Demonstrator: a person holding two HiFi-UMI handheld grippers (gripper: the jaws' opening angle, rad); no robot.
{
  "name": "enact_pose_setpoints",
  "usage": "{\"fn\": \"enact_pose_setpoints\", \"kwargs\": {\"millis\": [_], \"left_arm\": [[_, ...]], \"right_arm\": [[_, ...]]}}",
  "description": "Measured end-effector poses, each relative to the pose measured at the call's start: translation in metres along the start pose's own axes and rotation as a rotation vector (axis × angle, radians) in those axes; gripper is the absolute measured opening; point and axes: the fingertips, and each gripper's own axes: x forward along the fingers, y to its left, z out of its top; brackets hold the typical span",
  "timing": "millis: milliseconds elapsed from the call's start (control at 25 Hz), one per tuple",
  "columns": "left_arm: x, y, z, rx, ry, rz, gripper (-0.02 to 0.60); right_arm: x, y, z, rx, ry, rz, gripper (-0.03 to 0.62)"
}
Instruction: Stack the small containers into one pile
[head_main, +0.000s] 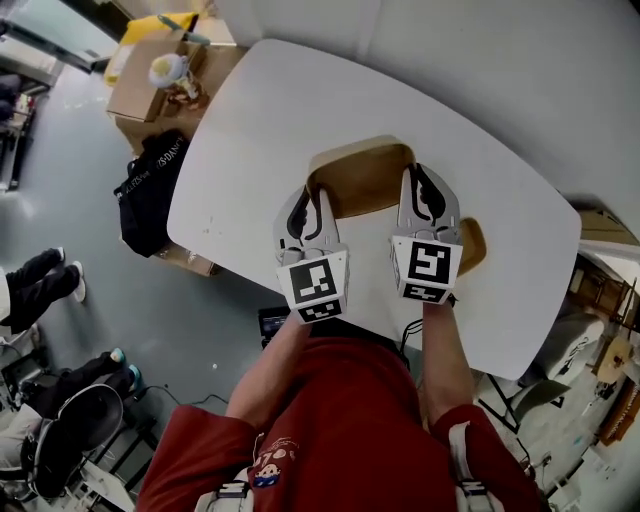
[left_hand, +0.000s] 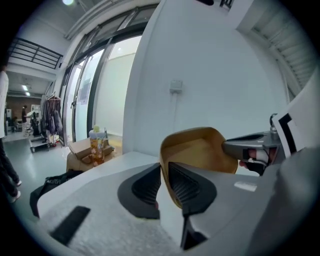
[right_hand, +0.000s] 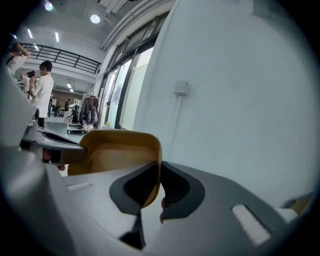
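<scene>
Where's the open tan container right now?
Head view: the tan container is midway across the white table, between the grippers; the left gripper clamps its left rim, the right gripper its right rim.

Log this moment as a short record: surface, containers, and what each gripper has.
surface: white table
held item: tan container, open side up
left gripper: jaws closed on the tan container's left rim
right gripper: jaws closed on its right rim
second brown container: on the table, partly hidden behind the right gripper
off the table: cardboard box, black bag on the floor
</scene>
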Motion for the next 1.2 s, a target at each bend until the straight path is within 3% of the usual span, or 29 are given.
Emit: {"fn": "enact_pose_setpoints", "kwargs": {"millis": [160, 400, 640, 960, 1200], "left_arm": [[-0.006, -0.026, 0.03, 0.074, -0.109, -0.064, 0.051], [-0.016, -0.075, 0.058, 0.128, -0.19, -0.168, 0.046], [-0.023, -0.12, 0.073, 0.125, -0.252, -0.27, 0.041], [-0.029, -0.164, 0.054, 0.142, -0.176, -0.384, 0.039], [-0.036, -0.191, 0.038, 0.136, -0.147, -0.4, 0.04]], "right_arm": [[-0.033, -0.027, 0.016, 0.035, -0.089, -0.12, 0.026], [-0.083, -0.066, 0.021, 0.109, -0.163, -0.264, 0.025], [-0.123, -0.097, 0.013, 0.148, -0.171, -0.37, 0.025], [-0.158, -0.126, -0.006, 0.168, -0.124, -0.48, 0.025], [-0.177, -0.143, -0.023, 0.171, -0.09, -0.495, 0.025]]}}
